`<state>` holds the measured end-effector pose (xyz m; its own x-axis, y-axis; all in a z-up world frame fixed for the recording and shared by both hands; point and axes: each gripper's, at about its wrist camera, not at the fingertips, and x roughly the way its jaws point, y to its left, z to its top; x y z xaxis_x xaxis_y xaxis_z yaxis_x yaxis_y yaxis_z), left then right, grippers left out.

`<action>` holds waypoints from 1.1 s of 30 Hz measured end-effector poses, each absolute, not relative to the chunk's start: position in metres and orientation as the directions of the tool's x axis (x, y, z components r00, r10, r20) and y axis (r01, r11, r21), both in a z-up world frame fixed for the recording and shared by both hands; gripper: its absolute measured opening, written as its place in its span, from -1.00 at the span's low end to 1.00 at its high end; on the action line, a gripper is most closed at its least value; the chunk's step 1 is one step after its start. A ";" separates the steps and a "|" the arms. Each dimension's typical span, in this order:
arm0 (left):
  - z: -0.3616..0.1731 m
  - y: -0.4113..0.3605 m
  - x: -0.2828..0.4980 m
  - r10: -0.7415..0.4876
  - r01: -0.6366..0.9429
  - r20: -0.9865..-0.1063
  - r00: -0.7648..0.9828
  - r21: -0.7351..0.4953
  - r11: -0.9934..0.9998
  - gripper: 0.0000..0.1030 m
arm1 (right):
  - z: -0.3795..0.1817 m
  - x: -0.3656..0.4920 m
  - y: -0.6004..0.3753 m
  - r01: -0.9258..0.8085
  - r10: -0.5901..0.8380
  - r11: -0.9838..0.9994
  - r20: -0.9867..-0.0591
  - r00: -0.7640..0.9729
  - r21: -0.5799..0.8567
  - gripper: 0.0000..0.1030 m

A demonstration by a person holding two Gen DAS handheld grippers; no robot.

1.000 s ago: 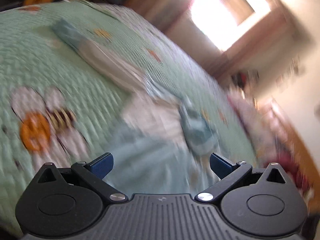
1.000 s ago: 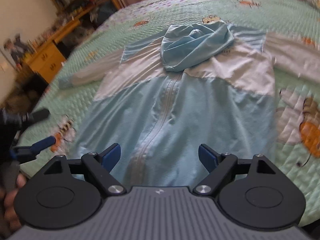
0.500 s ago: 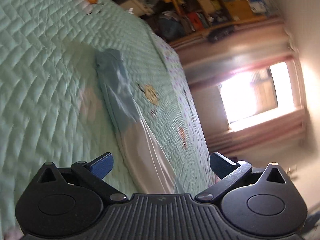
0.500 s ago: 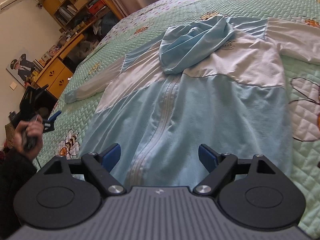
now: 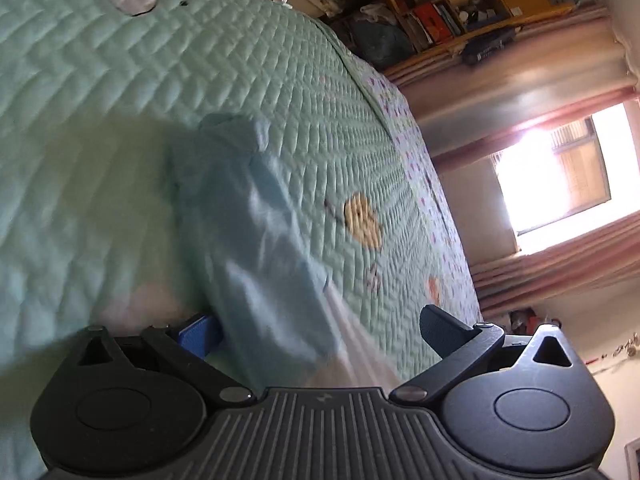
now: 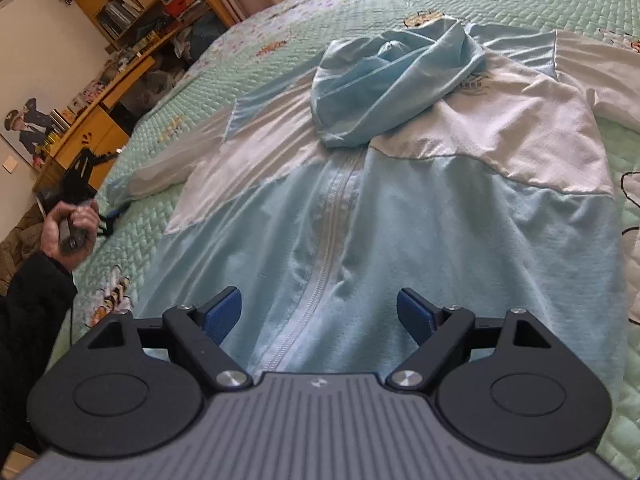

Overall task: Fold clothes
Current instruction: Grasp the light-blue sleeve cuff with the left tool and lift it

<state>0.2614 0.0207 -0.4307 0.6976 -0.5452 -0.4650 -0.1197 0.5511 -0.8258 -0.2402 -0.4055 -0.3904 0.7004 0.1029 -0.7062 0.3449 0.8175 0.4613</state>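
A light blue and white zip jacket (image 6: 400, 208) lies spread flat on the green quilted bed (image 6: 500, 4), its hood (image 6: 392, 80) bunched on the chest. My right gripper (image 6: 320, 312) hovers open above the hem, over the zip. The jacket's left sleeve stretches out to the side; its blue cuff (image 5: 256, 232) fills the left wrist view. My left gripper (image 5: 316, 328) is open at that cuff, the fabric lying between its fingers and covering part of the left blue pad (image 5: 198, 334). In the right wrist view a hand holds the left gripper (image 6: 86, 178) at the sleeve end.
Wooden shelves and a desk (image 6: 120, 56) full of books stand past the bed's left edge. A bright window (image 5: 556, 184) with curtains is beyond the bed. The person's dark sleeve (image 6: 28, 300) is at the lower left. Bee prints dot the quilt.
My left gripper has swung away from the jacket body and dropped close to the sleeve cuff, which now lies between its fingers. My right gripper has edged closer to the hem.
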 end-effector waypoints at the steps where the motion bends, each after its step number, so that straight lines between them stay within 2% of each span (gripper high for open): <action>1: -0.431 0.021 0.268 -0.542 -0.123 -0.457 0.705 -0.832 0.542 0.99 | -0.392 -0.239 -0.406 0.347 0.103 0.818 -0.710 0.697 0.459 0.66; 4: -0.432 0.020 0.277 -0.535 -0.105 -0.434 0.725 -0.837 0.537 0.98 | -0.395 -0.238 -0.409 0.351 0.103 0.812 -0.707 0.700 0.466 0.66; 6: -0.432 0.017 0.278 -0.522 -0.084 -0.421 0.742 -0.831 0.551 0.84 | -0.396 -0.239 -0.411 0.354 0.103 0.808 -0.705 0.702 0.471 0.66; 7: -0.433 0.016 0.278 -0.518 -0.074 -0.420 0.745 -0.824 0.562 0.51 | -0.397 -0.239 -0.411 0.353 0.104 0.807 -0.703 0.703 0.473 0.66; 8: -0.436 0.017 0.279 -0.522 -0.067 -0.423 0.741 -0.819 0.570 -0.15 | -0.397 -0.239 -0.412 0.353 0.104 0.807 -0.702 0.705 0.474 0.66; 10: -0.447 0.020 0.281 -0.538 -0.078 -0.432 0.724 -0.826 0.558 -0.91 | -0.398 -0.239 -0.412 0.349 0.106 0.807 -0.699 0.707 0.476 0.66; 17: -0.449 0.021 0.273 -0.492 -0.044 -0.398 0.774 -0.810 0.585 -0.95 | -0.398 -0.241 -0.415 0.347 0.105 0.809 -0.697 0.709 0.475 0.66; 23: -0.385 -0.011 0.264 -0.448 0.077 -0.381 0.809 -0.686 0.723 -0.95 | -0.397 -0.245 -0.419 0.361 0.104 0.794 -0.695 0.712 0.489 0.66; 27: -0.332 -0.059 0.242 -0.448 0.187 -0.354 0.821 -0.574 0.797 -0.95 | -0.395 -0.253 -0.425 0.371 0.111 0.771 -0.682 0.723 0.518 0.66; 33: -0.261 -0.183 0.179 -0.512 0.398 -0.309 0.802 -0.364 0.842 -0.95 | -0.388 -0.279 -0.448 0.389 0.105 0.704 -0.629 0.770 0.594 0.66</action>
